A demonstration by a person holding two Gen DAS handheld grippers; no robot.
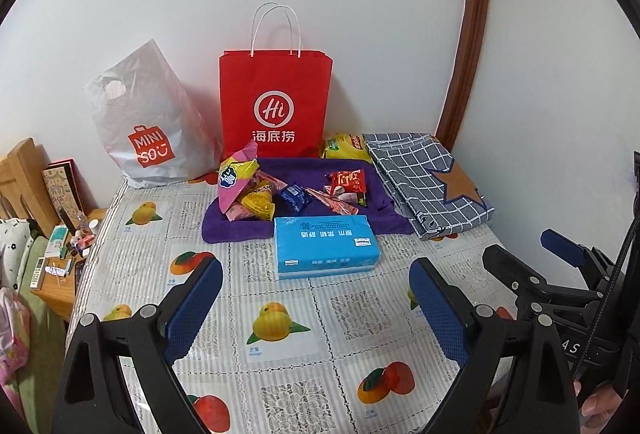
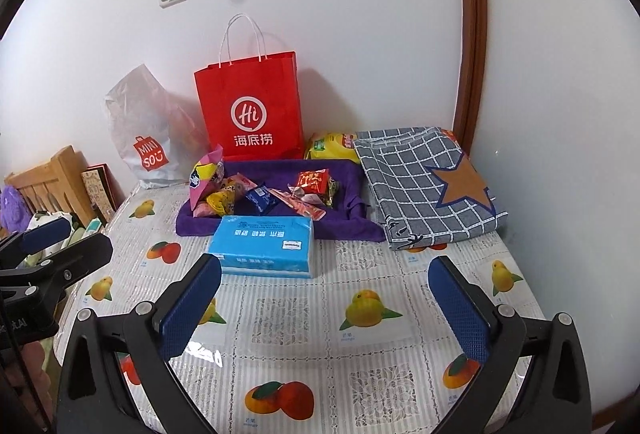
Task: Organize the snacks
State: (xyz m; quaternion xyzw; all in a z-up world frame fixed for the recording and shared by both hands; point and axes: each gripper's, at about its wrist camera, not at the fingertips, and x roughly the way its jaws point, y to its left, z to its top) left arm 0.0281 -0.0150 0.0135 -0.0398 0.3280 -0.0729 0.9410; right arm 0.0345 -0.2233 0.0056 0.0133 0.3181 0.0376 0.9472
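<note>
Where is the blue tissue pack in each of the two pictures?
Left wrist view: the blue tissue pack lies just right of centre, in front of the purple towel.
Right wrist view: the blue tissue pack sits left of centre, near the right gripper's left finger.
Shared landmark: the red paper bag stands against the wall behind it.

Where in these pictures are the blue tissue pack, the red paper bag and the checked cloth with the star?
blue tissue pack (image 1: 324,240): left wrist view, top face.
red paper bag (image 2: 250,113): right wrist view, front panel at the logo.
checked cloth (image 2: 408,177): right wrist view, grey checked part.
</note>
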